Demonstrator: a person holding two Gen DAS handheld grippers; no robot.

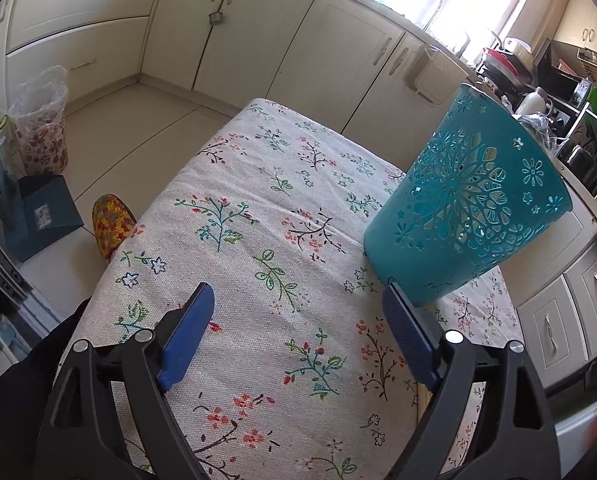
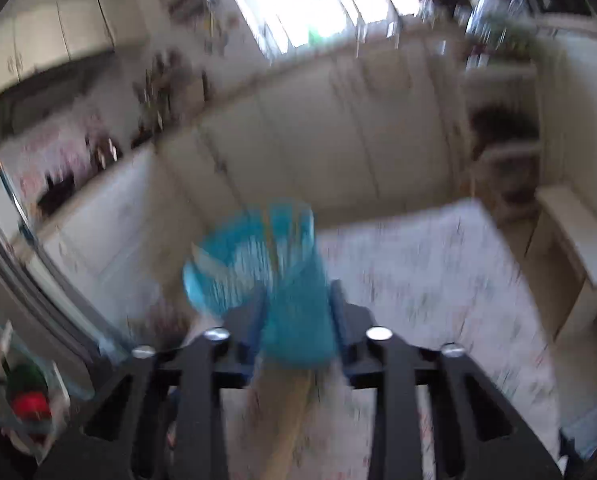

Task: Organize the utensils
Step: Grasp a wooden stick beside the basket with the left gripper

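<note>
Teal basket (image 2: 290, 288): right gripper (image 2: 298, 320) is clamping it, lower centre, tilted above the worktop (image 1: 258, 208). Left gripper (image 1: 298, 312) is waiting released, presumably ready to load utensils.

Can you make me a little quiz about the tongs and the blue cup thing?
1. True or false: the left tongs are wide open with nothing between them.
2. What sits between the right tongs? A: a spoon. B: the teal utensil holder. C: a plate.
3. Fill in: the tablecloth is printed with ____.
Key: 1 true; 2 B; 3 flowers.
</note>
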